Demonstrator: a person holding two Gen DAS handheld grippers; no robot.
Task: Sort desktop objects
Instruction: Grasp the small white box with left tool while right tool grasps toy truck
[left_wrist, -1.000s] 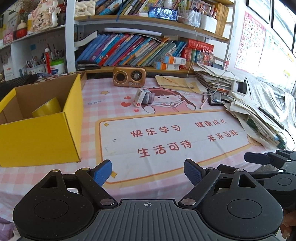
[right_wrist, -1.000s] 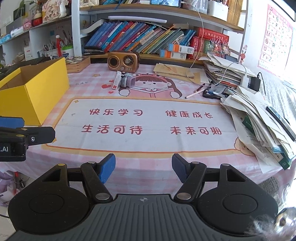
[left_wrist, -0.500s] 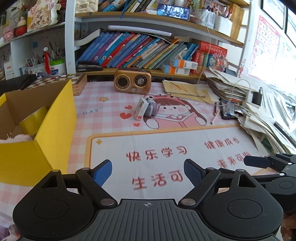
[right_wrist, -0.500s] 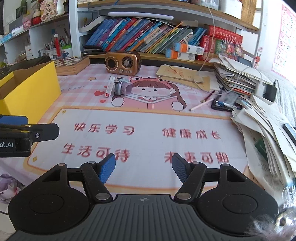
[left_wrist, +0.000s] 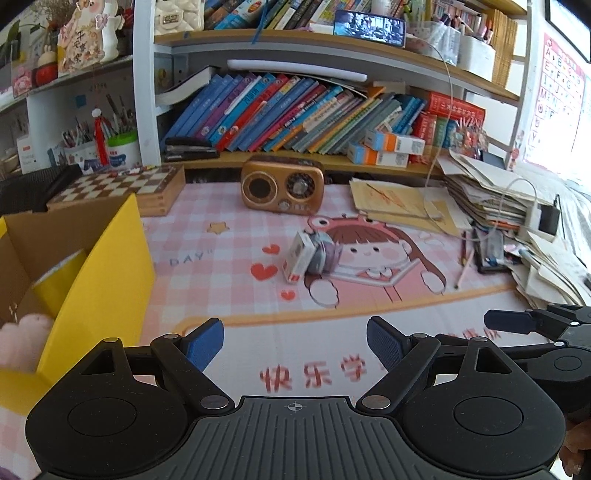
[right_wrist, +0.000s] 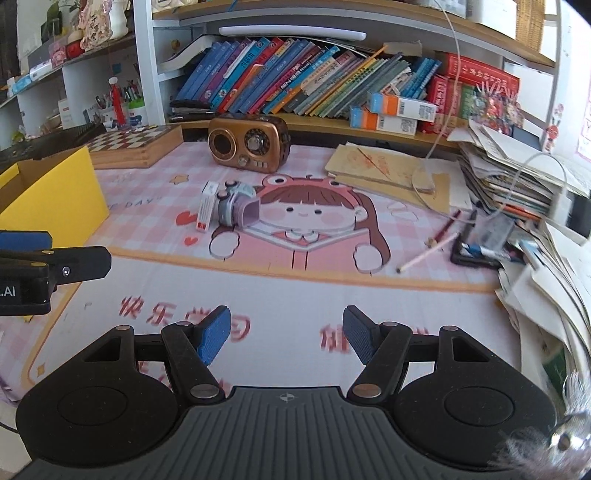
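Observation:
A small white and red box (left_wrist: 297, 256) (right_wrist: 205, 206) lies on the pink desk mat beside a grey toy camera (left_wrist: 324, 254) (right_wrist: 236, 207). Both sit well beyond my two grippers. My left gripper (left_wrist: 295, 341) is open with nothing between its blue pads. My right gripper (right_wrist: 286, 334) also stands open and empty over the mat's red lettering. At the left is a yellow cardboard box (left_wrist: 99, 273) (right_wrist: 55, 188) holding a yellow tape roll (left_wrist: 55, 284) and a pink plush (left_wrist: 22, 341). A pencil (right_wrist: 428, 253) lies on the mat at the right.
A brown retro radio (left_wrist: 282, 190) (right_wrist: 247, 146) stands at the back of the mat. A chessboard box (left_wrist: 122, 188) sits at the back left. Stacked papers (right_wrist: 517, 177) and a charger cable crowd the right side. Bookshelves (left_wrist: 295, 110) line the rear.
Both grippers have travelled forward over the mat toward the small box and toy camera, which now appear larger. The yellow box has slid toward the left edge. Jaw openings look unchanged.

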